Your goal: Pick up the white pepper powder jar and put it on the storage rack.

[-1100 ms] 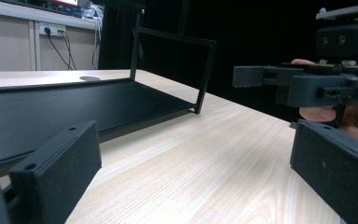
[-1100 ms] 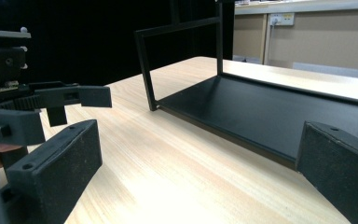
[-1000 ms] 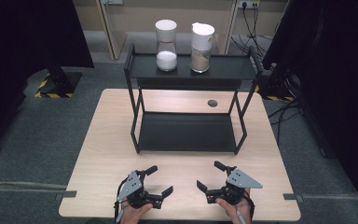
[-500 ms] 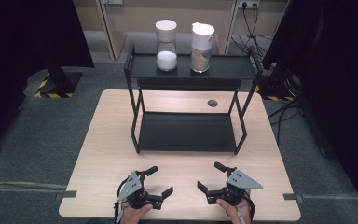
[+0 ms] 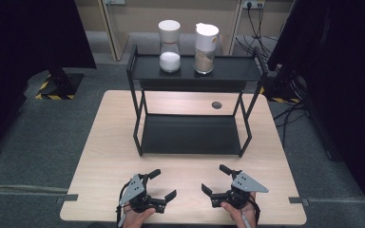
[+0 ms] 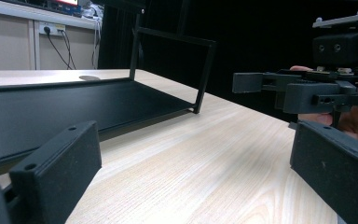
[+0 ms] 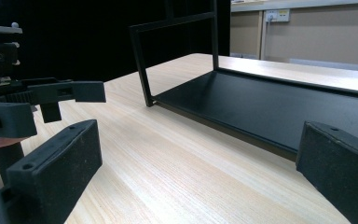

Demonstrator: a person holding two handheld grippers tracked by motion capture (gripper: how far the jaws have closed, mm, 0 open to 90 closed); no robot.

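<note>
A: Starting at the left, we see the left gripper (image 5: 162, 184) low over the worktop (image 5: 104, 142), near its front edge and left of the middle. Its jaws stand wide apart with nothing between them (the left gripper view shows bare wood grain in the gap).

B: And we find the right gripper (image 5: 215, 179) beside it, also by the front edge, right of the middle. Its jaws are spread just as wide, holding nothing. The two grippers are apart, jaws turned partly toward each other.

A: Beyond them, we have the black two-level rack (image 5: 192, 135) standing on the middle of the worktop, its lower shelf bare. In the right gripper view the shelf (image 7: 270, 107) lies ahead, well apart from the jaws.

B: On the rack's top shelf we see two jars. The left jar (image 5: 169, 45) has a white lid and white contents in its lower part; the right jar (image 5: 205, 48) sits just beside it, white on top with a tan filling (we can't tell what either filling is).

A: Both stand upright toward the shelf's rear, far from the grippers.

B: Lastly, a small dark round disc (image 5: 216, 105) lies on the worktop behind the rack, toward the back edge.
</note>
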